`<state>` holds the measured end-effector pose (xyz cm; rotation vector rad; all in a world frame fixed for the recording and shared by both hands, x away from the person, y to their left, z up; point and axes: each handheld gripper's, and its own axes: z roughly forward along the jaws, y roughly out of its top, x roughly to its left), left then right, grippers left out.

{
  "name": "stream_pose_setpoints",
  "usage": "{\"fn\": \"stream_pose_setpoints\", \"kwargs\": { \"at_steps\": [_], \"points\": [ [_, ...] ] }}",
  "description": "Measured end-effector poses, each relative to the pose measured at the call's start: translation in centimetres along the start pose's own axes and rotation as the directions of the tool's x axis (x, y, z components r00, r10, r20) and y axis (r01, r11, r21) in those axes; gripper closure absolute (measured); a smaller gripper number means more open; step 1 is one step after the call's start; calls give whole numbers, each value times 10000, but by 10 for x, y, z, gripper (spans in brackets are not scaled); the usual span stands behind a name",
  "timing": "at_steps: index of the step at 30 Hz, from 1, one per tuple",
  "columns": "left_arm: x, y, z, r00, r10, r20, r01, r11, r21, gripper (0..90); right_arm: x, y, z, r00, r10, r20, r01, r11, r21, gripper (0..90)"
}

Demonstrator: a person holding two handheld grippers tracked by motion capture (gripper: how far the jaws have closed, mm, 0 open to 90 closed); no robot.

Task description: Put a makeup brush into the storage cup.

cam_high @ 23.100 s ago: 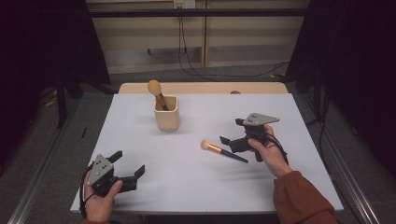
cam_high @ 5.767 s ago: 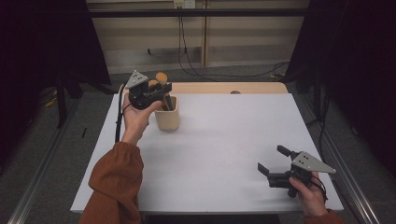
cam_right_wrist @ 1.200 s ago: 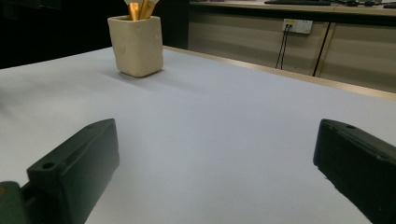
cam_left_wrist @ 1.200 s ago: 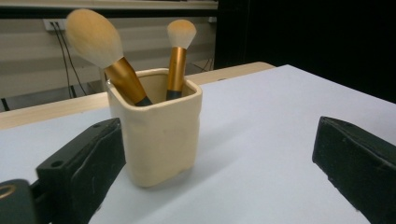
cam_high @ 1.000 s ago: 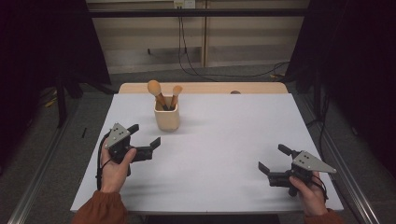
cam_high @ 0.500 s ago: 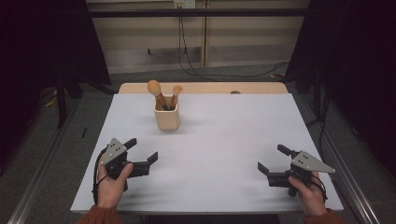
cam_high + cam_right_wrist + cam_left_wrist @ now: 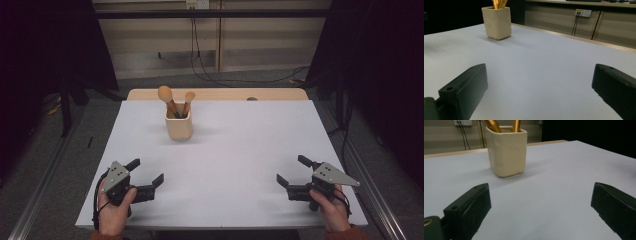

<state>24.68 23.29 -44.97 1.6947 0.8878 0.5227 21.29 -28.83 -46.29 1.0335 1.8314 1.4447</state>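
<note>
Left gripper (image 7: 146,173) withdrawn toward table edge (jaws apart), cup (image 7: 178,125) well ahead.

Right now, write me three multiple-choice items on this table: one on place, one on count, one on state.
1. Where does the cream cup stand?
A. far part of the table, left of centre
B. at the near right corner
C. between the grippers at the near edge

2. How many makeup brushes stand in the cup?
A. one
B. two
C. four

3. How are the jaws of the left gripper?
A. shut on a brush
B. shut on nothing
C. open, holding nothing

Answers:
1 A, the high view puts the cup far from both hands.
2 B, a large brush and a small brush rise from it.
3 C, the left gripper view shows bare table between the spread jaws.
</note>
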Motion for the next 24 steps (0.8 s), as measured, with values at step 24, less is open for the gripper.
{"fn": "stream_pose_setpoints", "kwargs": {
  "at_steps": [24],
  "points": [
    [3, -7, -15, 9991, -189, -376, 176, 9992, -350, 28, -1, -2, -1, 10000, -71, 2, 71, 9999, 85, 0]
  ]
}}
